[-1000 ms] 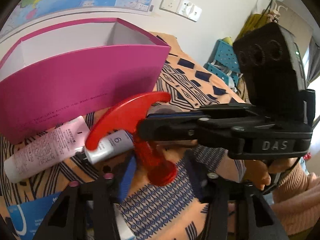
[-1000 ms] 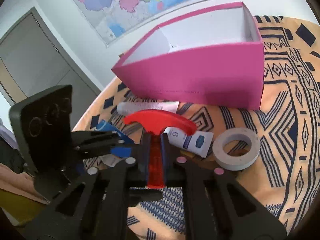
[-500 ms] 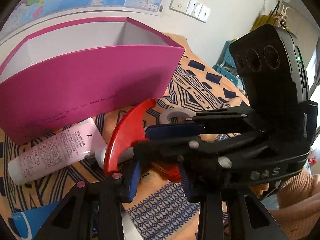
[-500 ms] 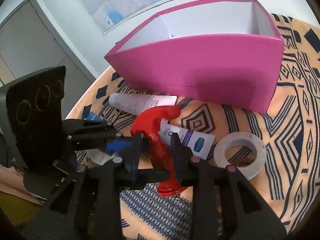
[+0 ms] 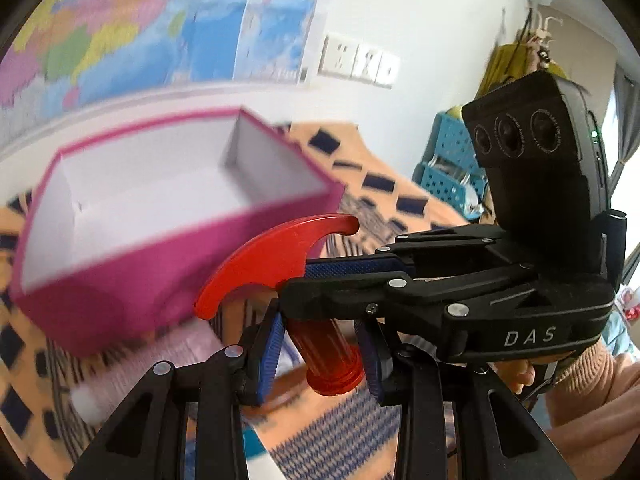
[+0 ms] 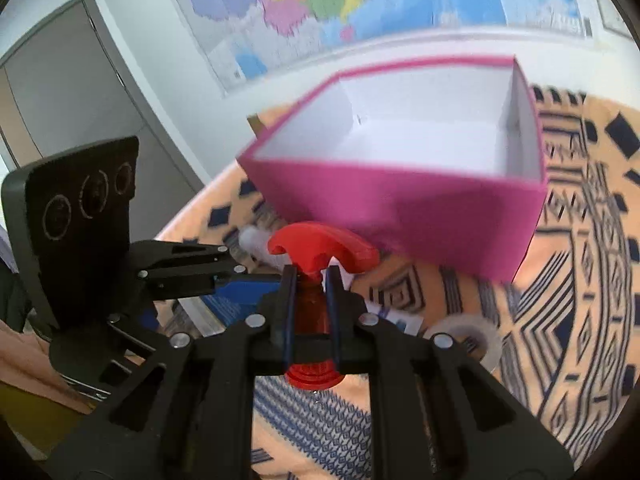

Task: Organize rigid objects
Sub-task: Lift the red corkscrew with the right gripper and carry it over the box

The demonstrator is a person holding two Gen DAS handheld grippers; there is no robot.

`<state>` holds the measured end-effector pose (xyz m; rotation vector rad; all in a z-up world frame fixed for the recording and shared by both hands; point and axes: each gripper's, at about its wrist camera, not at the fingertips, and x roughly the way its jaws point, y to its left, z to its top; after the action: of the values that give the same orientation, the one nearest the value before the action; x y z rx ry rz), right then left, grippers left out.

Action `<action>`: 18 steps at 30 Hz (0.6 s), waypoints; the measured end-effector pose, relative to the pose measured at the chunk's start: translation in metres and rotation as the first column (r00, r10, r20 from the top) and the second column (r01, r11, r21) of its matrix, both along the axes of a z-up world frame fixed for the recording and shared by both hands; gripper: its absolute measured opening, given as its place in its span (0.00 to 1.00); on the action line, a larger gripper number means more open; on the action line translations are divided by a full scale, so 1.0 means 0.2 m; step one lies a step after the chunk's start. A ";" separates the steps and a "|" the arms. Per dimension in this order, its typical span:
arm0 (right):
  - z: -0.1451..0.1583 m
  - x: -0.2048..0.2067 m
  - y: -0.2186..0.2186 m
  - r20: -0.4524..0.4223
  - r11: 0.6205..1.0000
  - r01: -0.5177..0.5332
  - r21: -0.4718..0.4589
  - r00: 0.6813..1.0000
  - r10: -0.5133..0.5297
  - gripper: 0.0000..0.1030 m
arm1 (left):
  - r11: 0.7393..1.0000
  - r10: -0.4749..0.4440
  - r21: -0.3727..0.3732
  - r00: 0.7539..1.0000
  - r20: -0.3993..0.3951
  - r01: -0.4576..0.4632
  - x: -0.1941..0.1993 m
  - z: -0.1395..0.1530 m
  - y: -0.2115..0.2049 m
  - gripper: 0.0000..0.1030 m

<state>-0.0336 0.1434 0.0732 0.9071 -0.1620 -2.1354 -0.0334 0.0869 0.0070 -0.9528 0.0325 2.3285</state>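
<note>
**Red hammer carried toward the pink box**

We hold the red toy hammer by its handle in the right gripper, pads clamped tight, head up, above the patterned cloth. Our left gripper straddles the handle's lower end, its fingers parted and seemingly not pressing. The pink box sits just beyond, open and empty, probably our destination. Its near wall stands between; a tape roll and tubes lie beneath.

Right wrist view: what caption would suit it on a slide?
Right gripper clamps a red plastic hammer-shaped toy by its handle, raised before an open pink cardboard box.
</note>
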 end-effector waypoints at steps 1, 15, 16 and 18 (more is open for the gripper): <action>0.03 -0.01 0.01 -0.009 1.000 0.004 -0.009 1.000 -0.004 0.15 | 1.000 -0.004 0.002 1.000 -0.013 0.004 -0.02 0.03 0.00 0.33; 0.35 -0.33 0.12 -0.092 0.993 0.093 -0.078 0.991 -0.100 0.15 | 0.999 0.006 -0.048 0.993 -0.117 -0.012 -0.42 0.31 0.08 0.33; 0.35 -0.37 0.12 -0.095 0.992 0.101 -0.071 0.990 -0.107 0.15 | 0.998 0.008 -0.054 0.993 -0.116 -0.014 -0.45 0.30 0.08 0.33; 0.34 -0.41 0.12 -0.084 0.992 0.111 -0.068 0.990 -0.116 0.15 | 0.998 0.011 -0.058 0.995 -0.098 -0.017 -0.52 0.29 0.08 0.33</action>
<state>-0.1156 0.1678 0.1418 0.7824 -0.2404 -2.2578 -0.1365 0.1034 0.0644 -0.8696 0.1354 2.3968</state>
